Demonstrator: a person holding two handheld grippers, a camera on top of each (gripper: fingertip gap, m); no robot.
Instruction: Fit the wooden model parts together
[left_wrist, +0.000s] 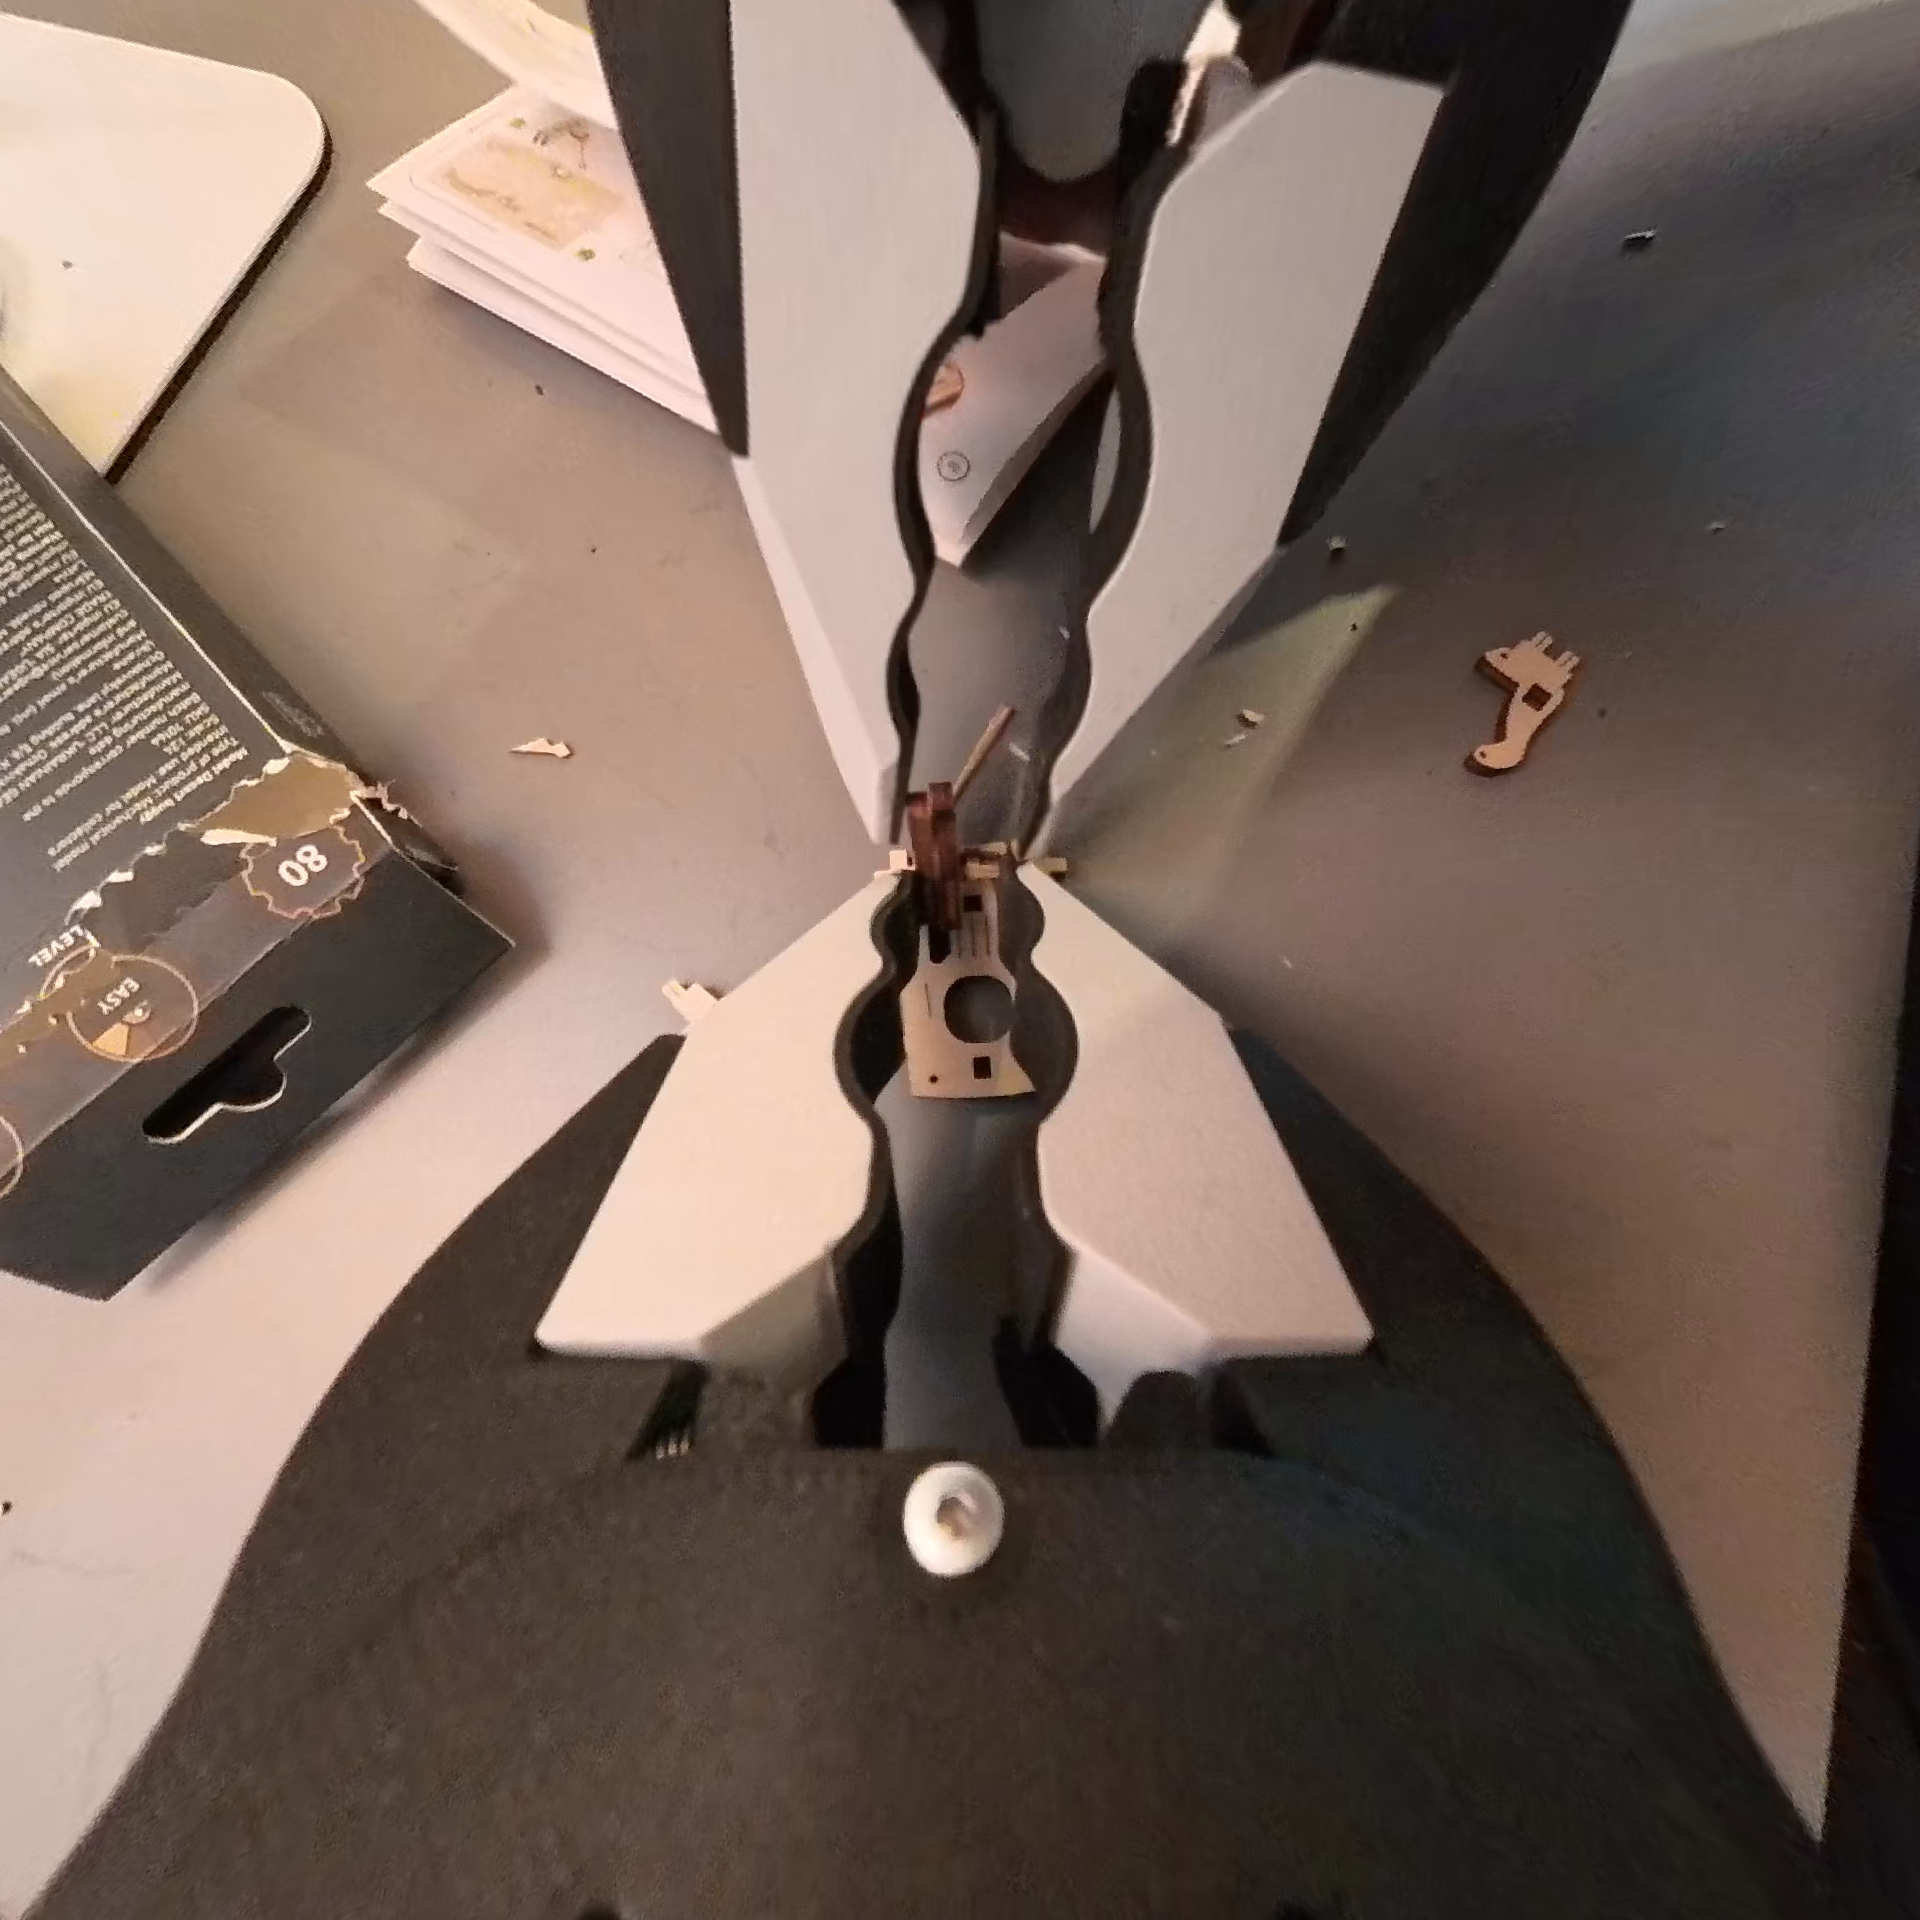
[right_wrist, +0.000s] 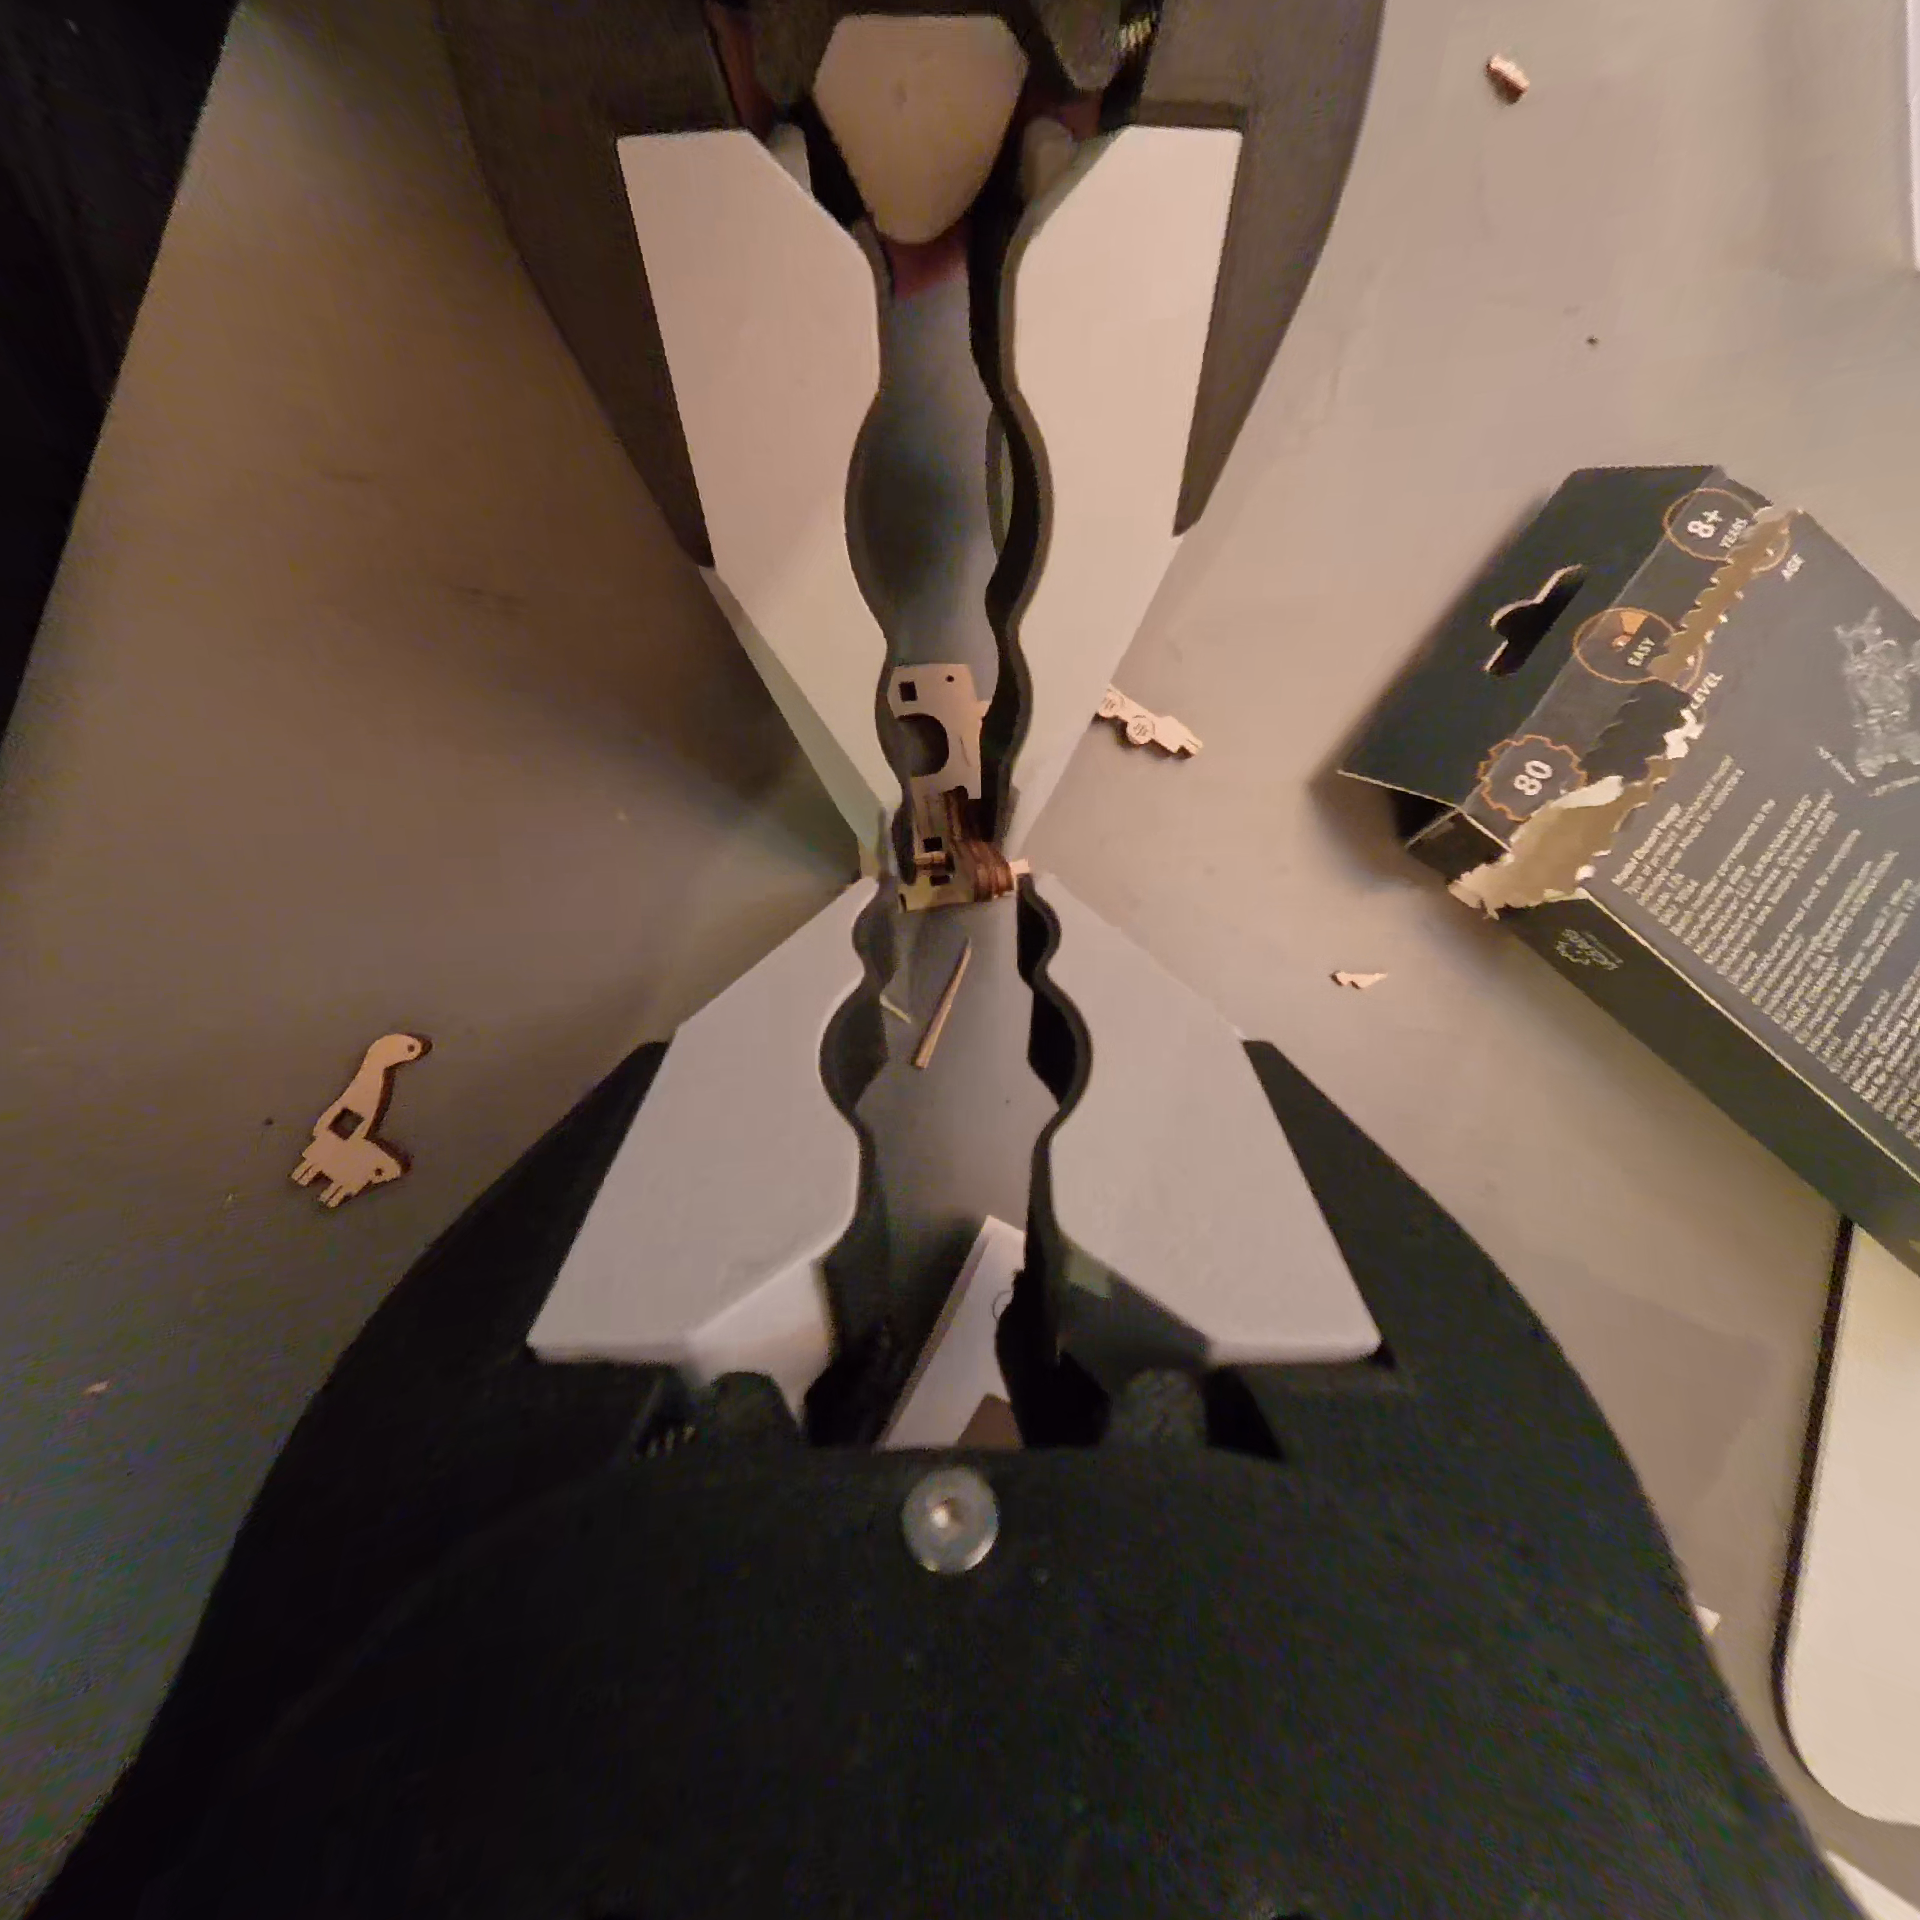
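The two grippers meet tip to tip over the grey table. My left gripper (left_wrist: 954, 881) is shut on a flat pale wooden plate (left_wrist: 961, 1013) with a round hole, held between its white fingers. My right gripper (right_wrist: 951, 896) is shut on a small dark brown wooden part (right_wrist: 989, 864), pressed against the end of the plate (right_wrist: 930, 743). The brown part also shows in the left wrist view (left_wrist: 935, 852). A thin wooden stick (right_wrist: 940, 1003) shows between the right gripper's fingers; I cannot tell if it lies on the table.
A loose hook-shaped wooden piece (left_wrist: 1522, 712) lies on the table, also in the right wrist view (right_wrist: 358, 1122). Another loose piece (right_wrist: 1148, 727) lies beside the left gripper's fingers. A torn black box (left_wrist: 208, 935) (right_wrist: 1714, 831), stacked paper sheets (left_wrist: 540, 229) and a white board (right_wrist: 1860, 1507) stand around. Small wood chips are scattered about. Only a small space, under 4 cm, lies between the two pairs of fingers. Both grippers' tips are roughly 4 cm from the loose piece (right_wrist: 1148, 727).
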